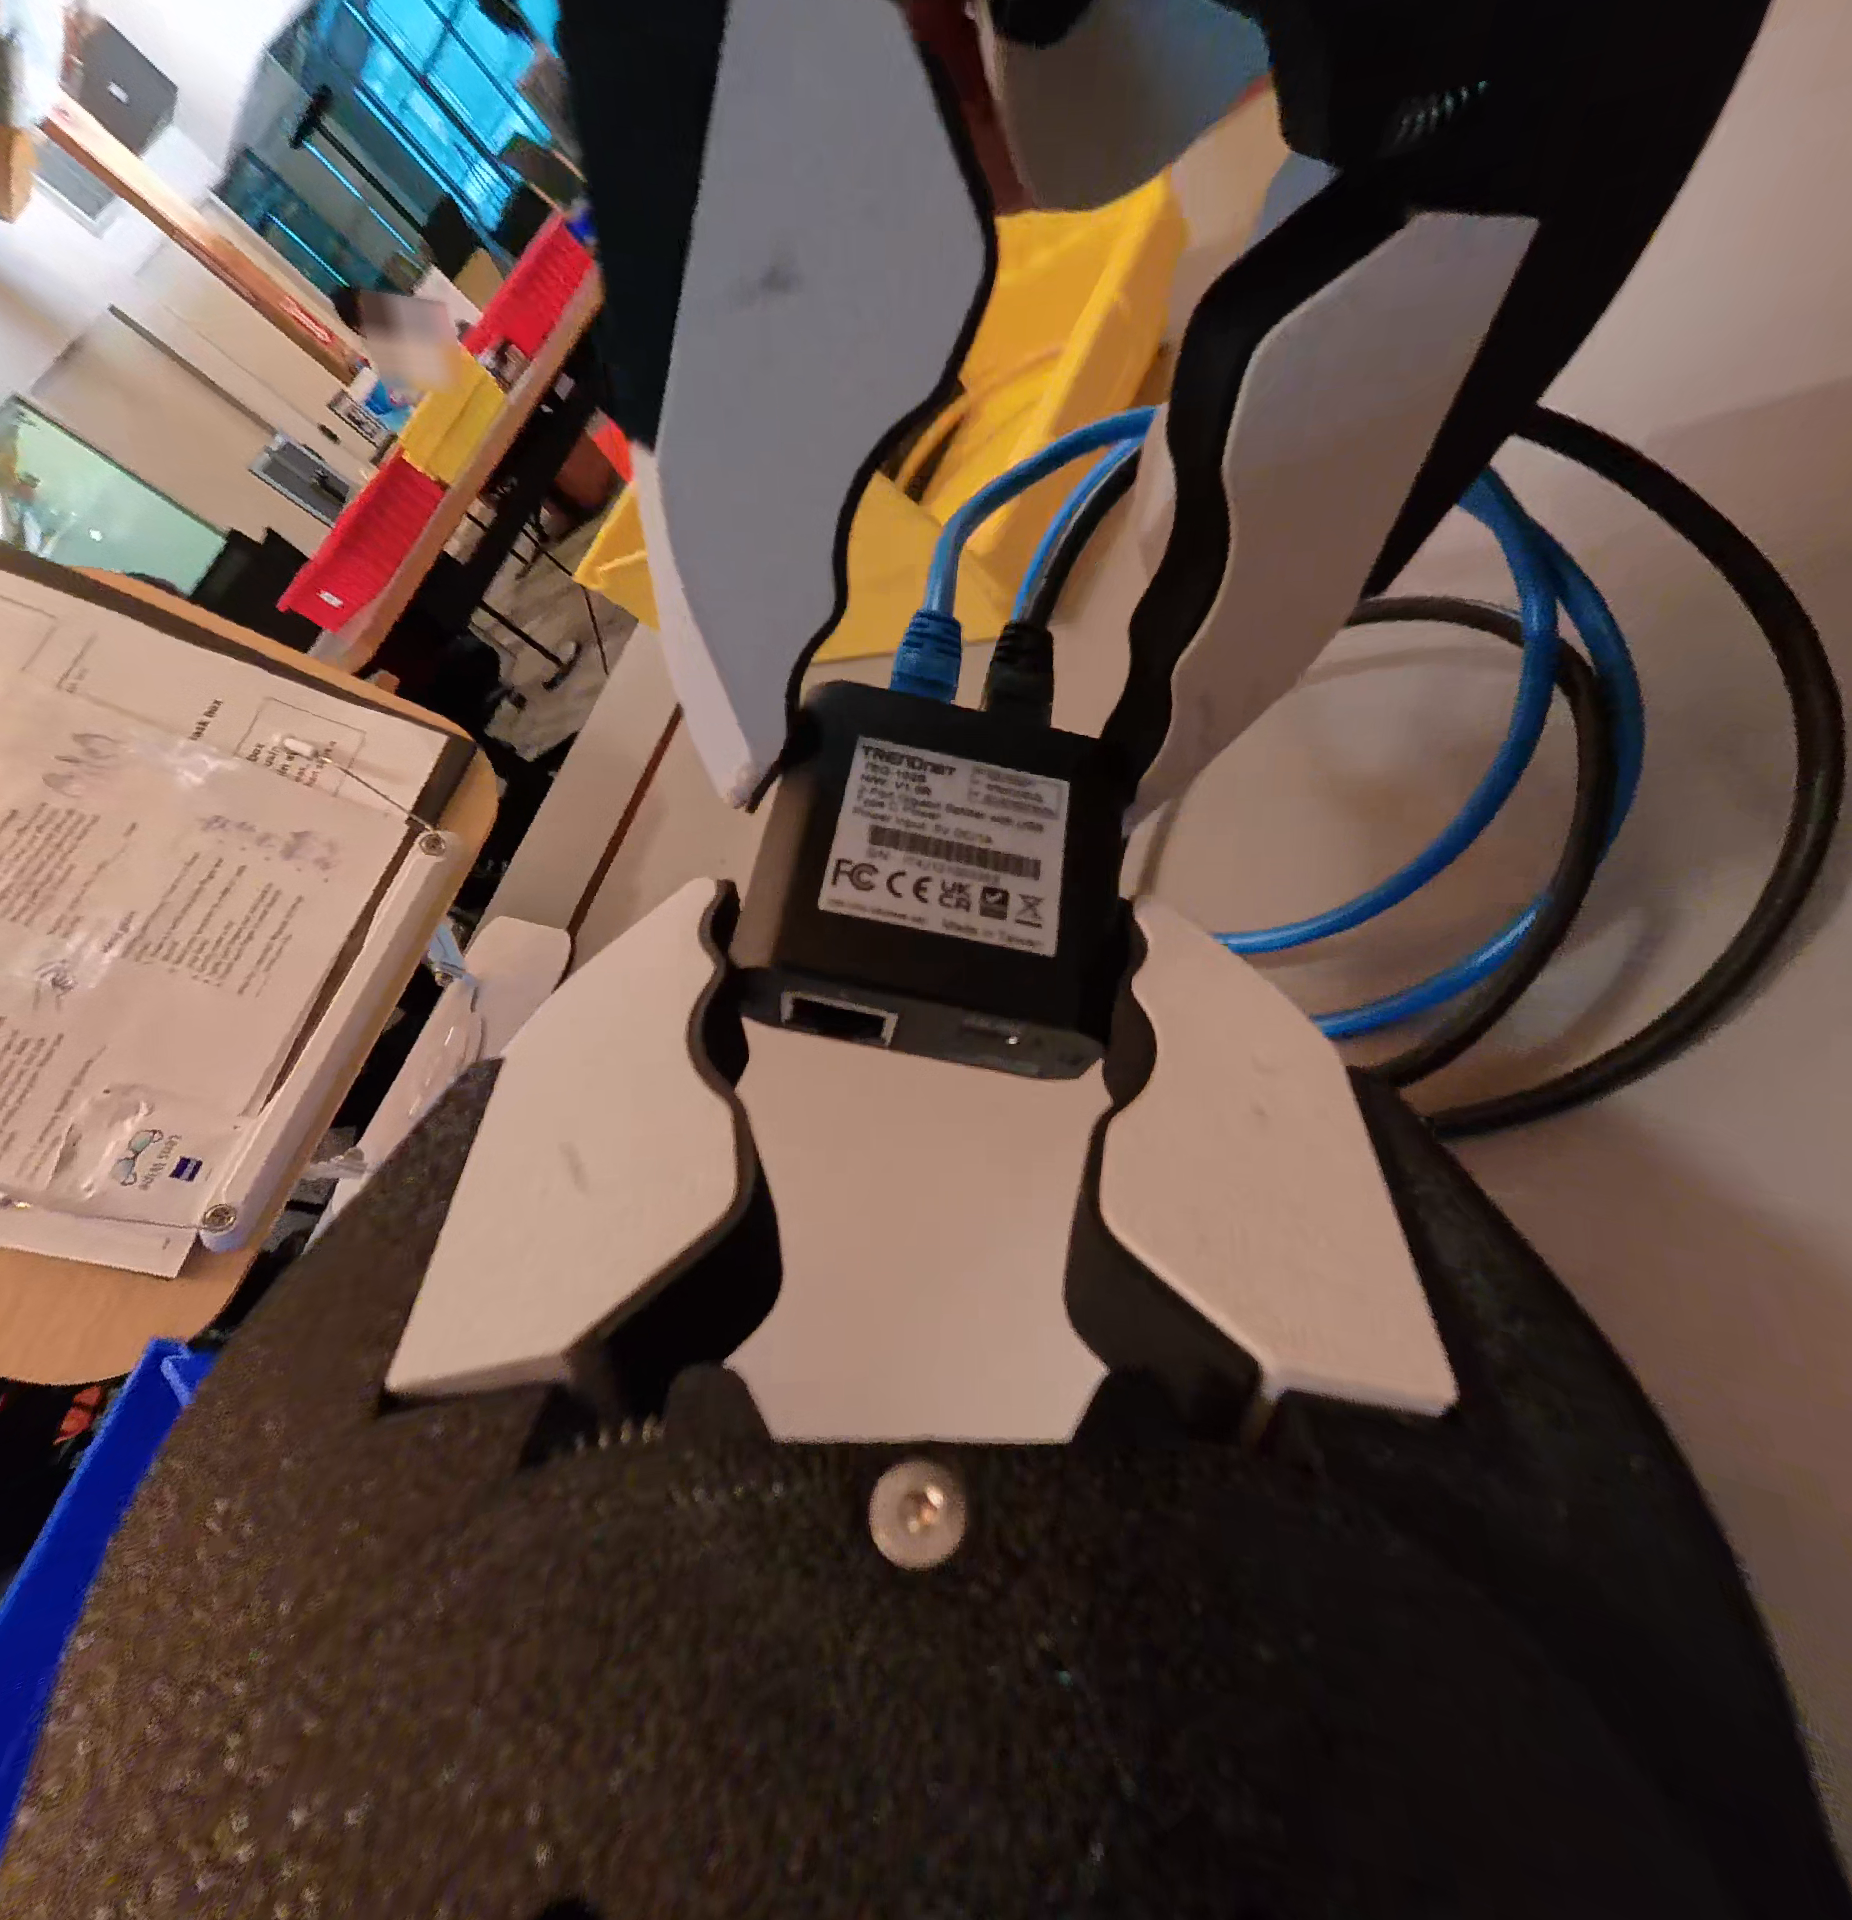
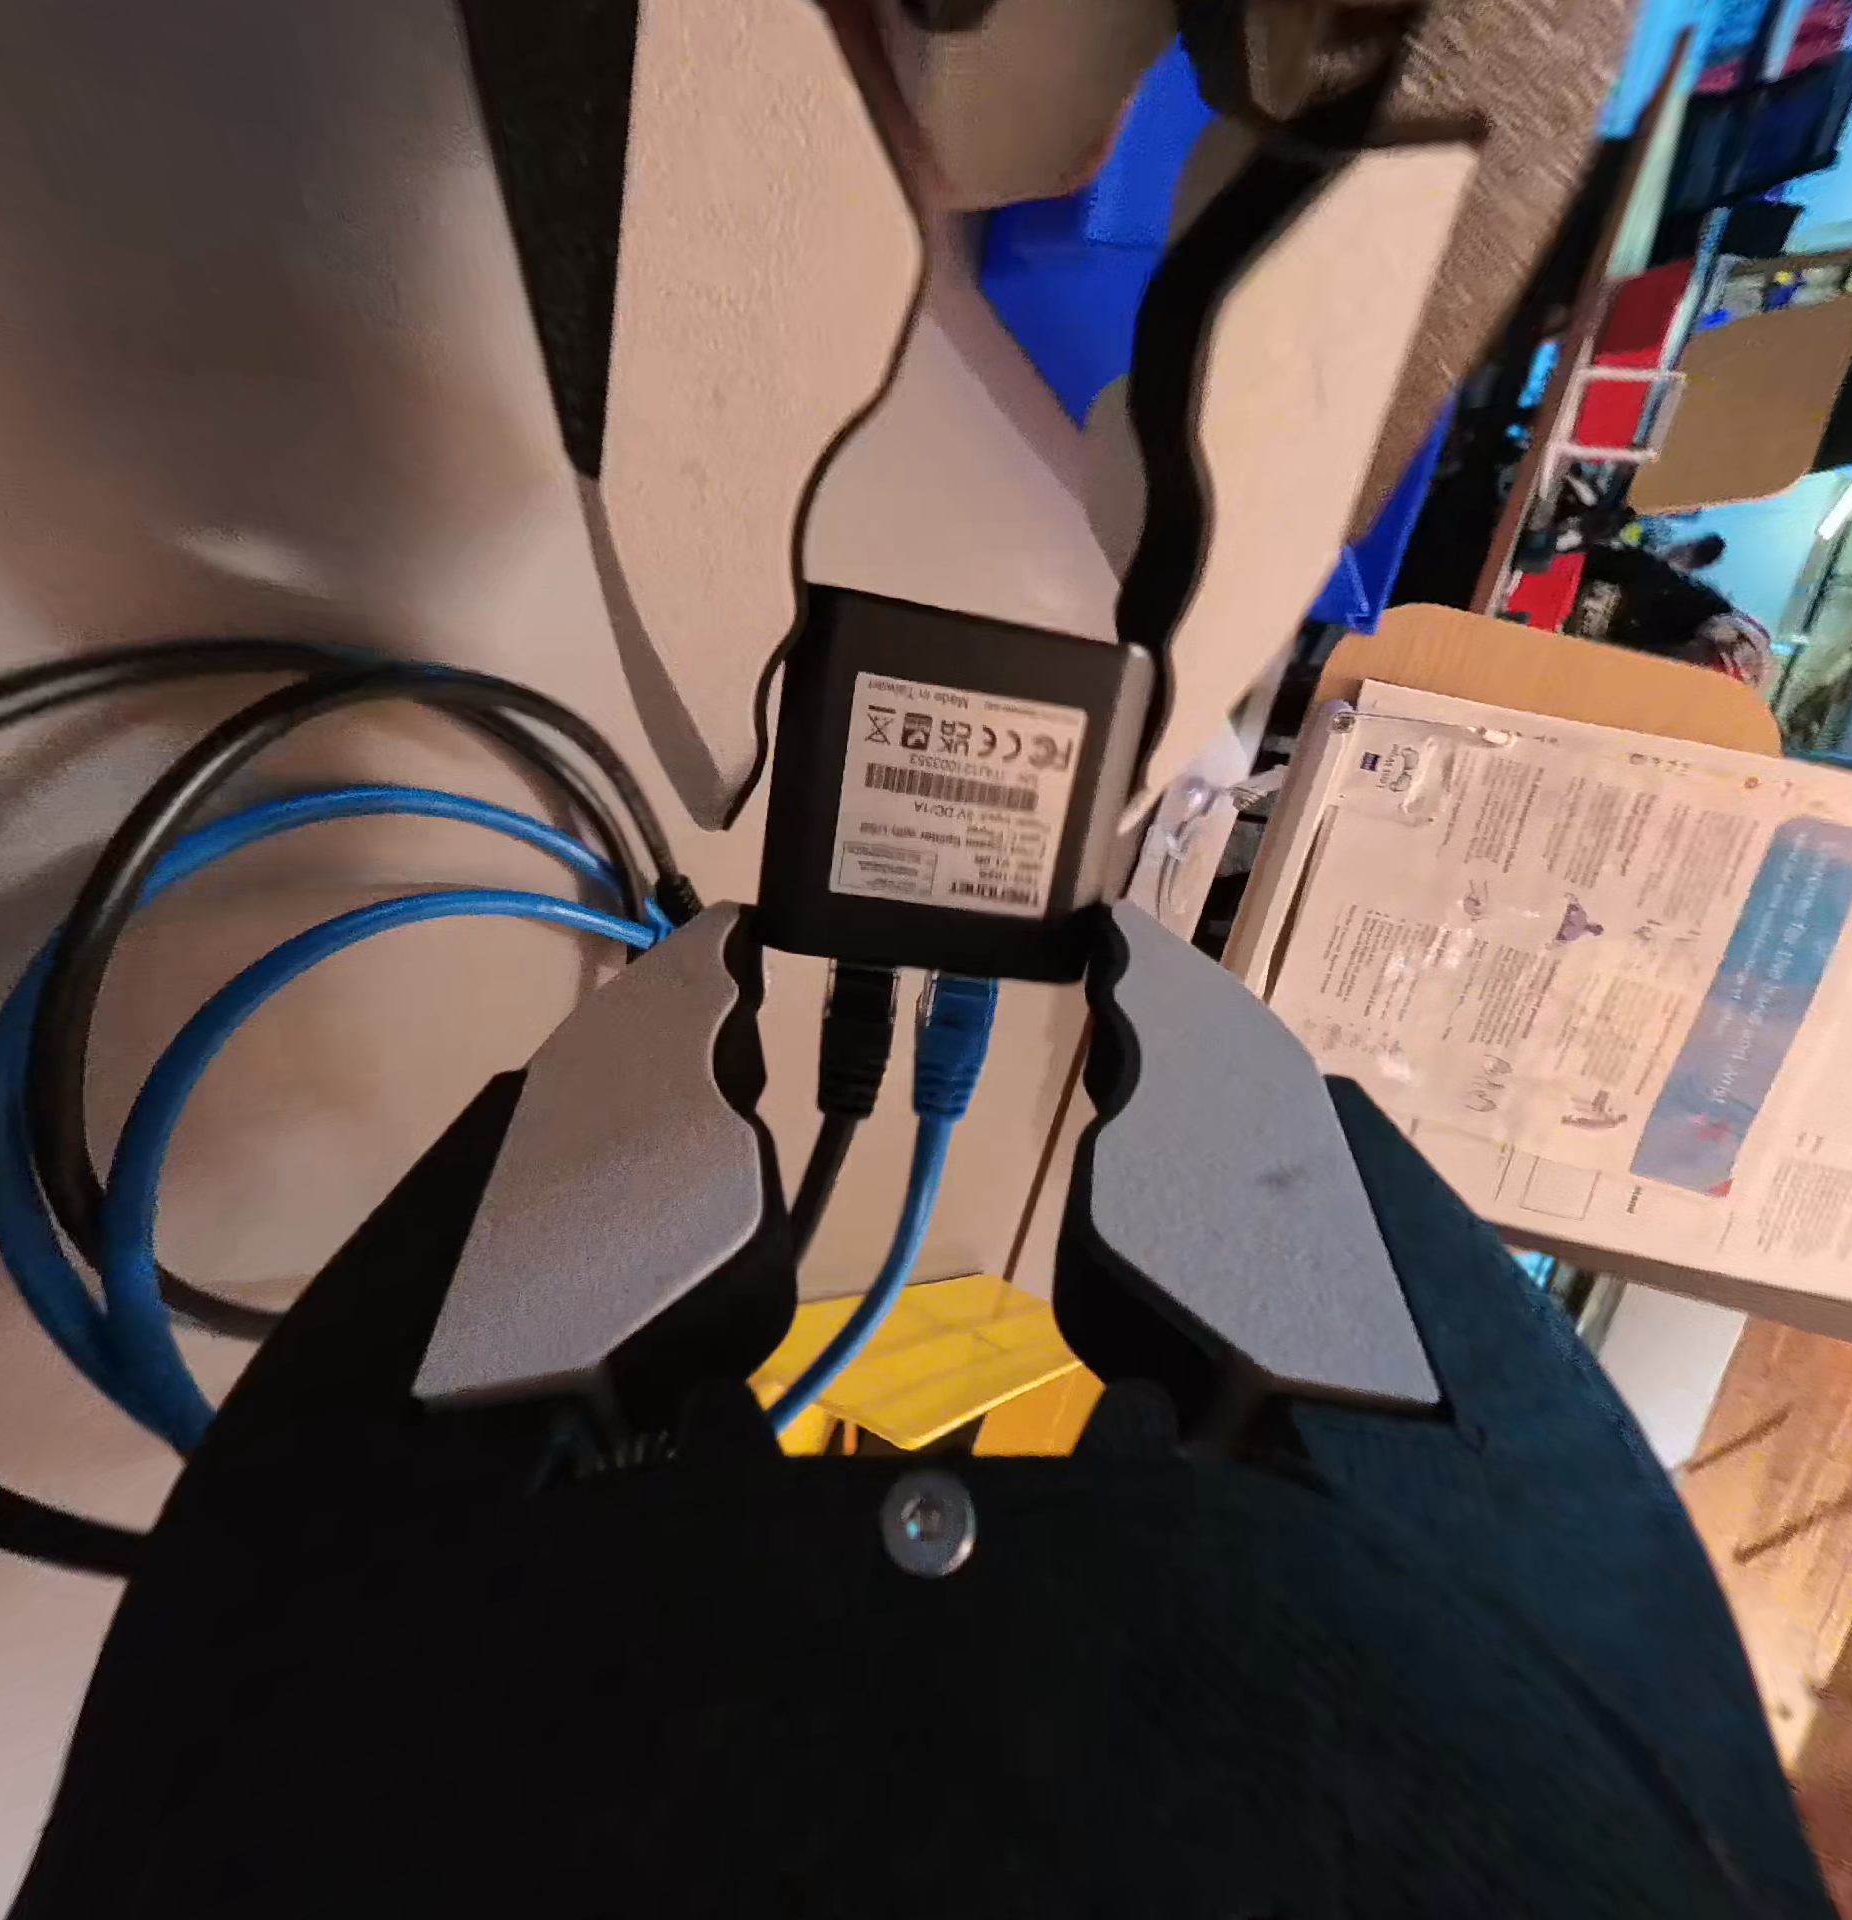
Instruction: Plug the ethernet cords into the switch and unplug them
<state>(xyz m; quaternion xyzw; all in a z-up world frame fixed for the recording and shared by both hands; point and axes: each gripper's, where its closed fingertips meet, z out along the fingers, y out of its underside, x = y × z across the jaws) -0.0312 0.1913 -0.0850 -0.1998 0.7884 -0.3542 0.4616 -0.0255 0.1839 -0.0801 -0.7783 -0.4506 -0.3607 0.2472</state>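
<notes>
The switch (image 1: 943, 883), a small black box with a white label on its upper face, sits between the two grippers, which face each other from opposite ends of it. The left gripper (image 1: 927, 971) has its jaws around the end with an empty network port and a smaller socket; the fingertips (image 1: 683, 935) press against the box's two sides, so this gripper is clamped on the switch. The right gripper (image 2: 917, 940) comes in from the cabled end, its tips touching or just beside the box's corners there; whether it actually squeezes the box I cannot tell. Between its fingers run the two cords, both seated in the switch: the black cord (image 2: 854, 1039) and the blue cord (image 2: 948, 1039), side by side. Beyond the fingers both cords loop in coils on the pale table (image 1: 1732, 1351), the black loop (image 1: 1795, 727) outside the blue loop (image 1: 1587, 665). A yellow bin (image 1: 1067, 312) stands behind the cords. A board with printed sheets (image 1: 174, 883) lies off to one side, and a blue bin (image 2: 1088, 260) shows past the left gripper.
</notes>
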